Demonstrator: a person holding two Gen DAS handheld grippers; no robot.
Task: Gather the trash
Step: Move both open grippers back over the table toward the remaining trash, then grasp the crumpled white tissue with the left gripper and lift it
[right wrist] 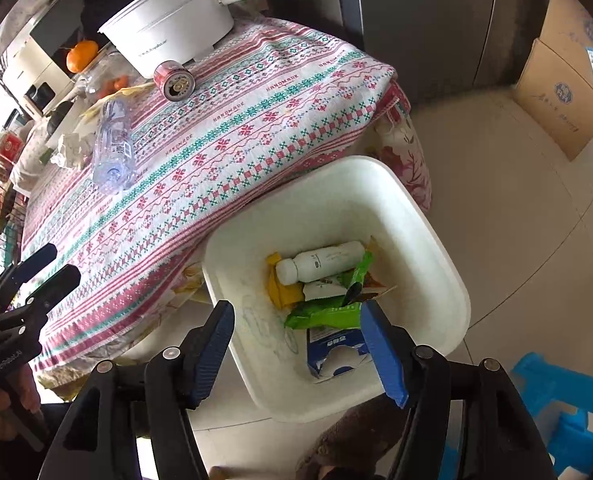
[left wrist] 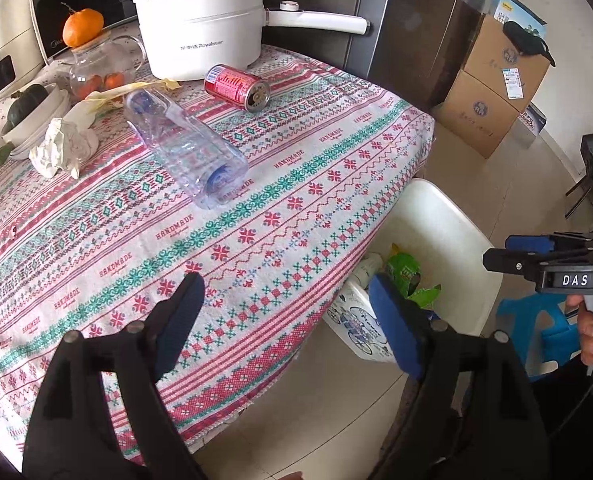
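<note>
Both claws are released and carry nothing: our left claw [left wrist: 284, 320] hangs over the near right edge of the table [left wrist: 96, 240], and our right claw [right wrist: 296, 344] hangs over the white bin [right wrist: 436, 240], which stands on the floor just beside the table's right edge.

The bin already holds a white bottle [right wrist: 324, 260], a green wrapper [right wrist: 328, 312] and a blue carton [right wrist: 332, 356]. The trash we judge left to collect lies on the table: a clear plastic bottle [left wrist: 184, 144] on its side near the middle, a red can [left wrist: 236, 86] on its side farther off beside the white pot [left wrist: 200, 28], and crumpled paper [left wrist: 56, 144] at the far left next to a white bowl [left wrist: 36, 120].

The bottle looks like the sensible next pick, since it is nearest our left claw. To do it well, we should:

- close across its round body, not along its length;
- take it near the middle, so neither end droops;
- squeeze gently, since thin plastic may buckle and slip;
- expect it to roll on the cloth, so come straight down.

We should carry it right and let go only once it is well inside the rim. The orange [left wrist: 82, 28] on the glass jug [left wrist: 100, 68] is no trash; we leave it alone.
</note>
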